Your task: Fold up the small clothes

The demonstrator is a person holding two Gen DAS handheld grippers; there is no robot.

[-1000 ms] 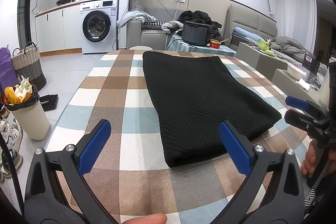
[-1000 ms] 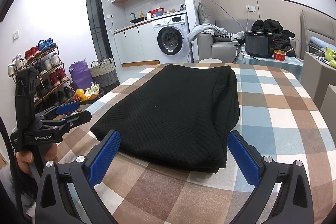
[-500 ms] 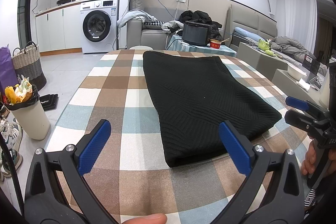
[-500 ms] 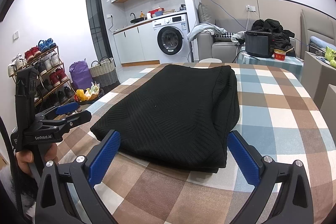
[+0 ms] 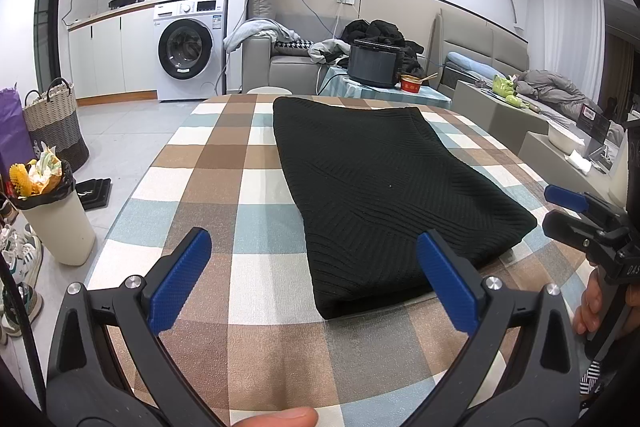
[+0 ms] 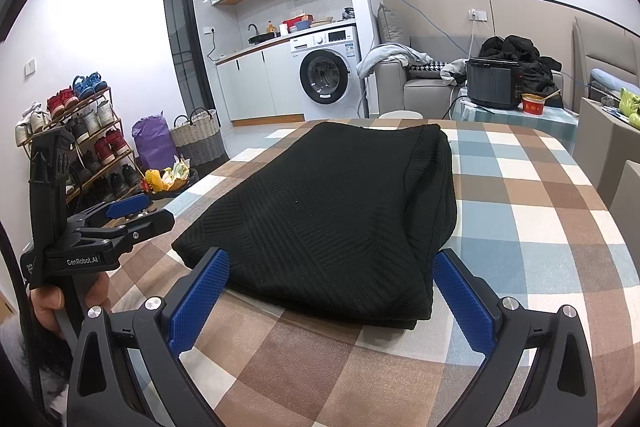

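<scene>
A black ribbed knit garment (image 5: 384, 183) lies folded into a long rectangle on the checked tablecloth (image 5: 224, 187); it also shows in the right wrist view (image 6: 332, 219). My left gripper (image 5: 316, 263) is open and empty, held just short of the garment's near left corner. My right gripper (image 6: 332, 275) is open and empty, its blue pads either side of the garment's near edge without touching it. Each gripper shows in the other's view, the right one (image 5: 576, 207) and the left one (image 6: 132, 215).
A white bin (image 5: 56, 219) with rubbish stands left of the table. A shoe rack (image 6: 76, 147), a woven basket (image 5: 56, 123), a washing machine (image 5: 188, 51), a sofa with clothes (image 5: 288, 59) and a side table with a black cooker (image 5: 376, 63) lie beyond.
</scene>
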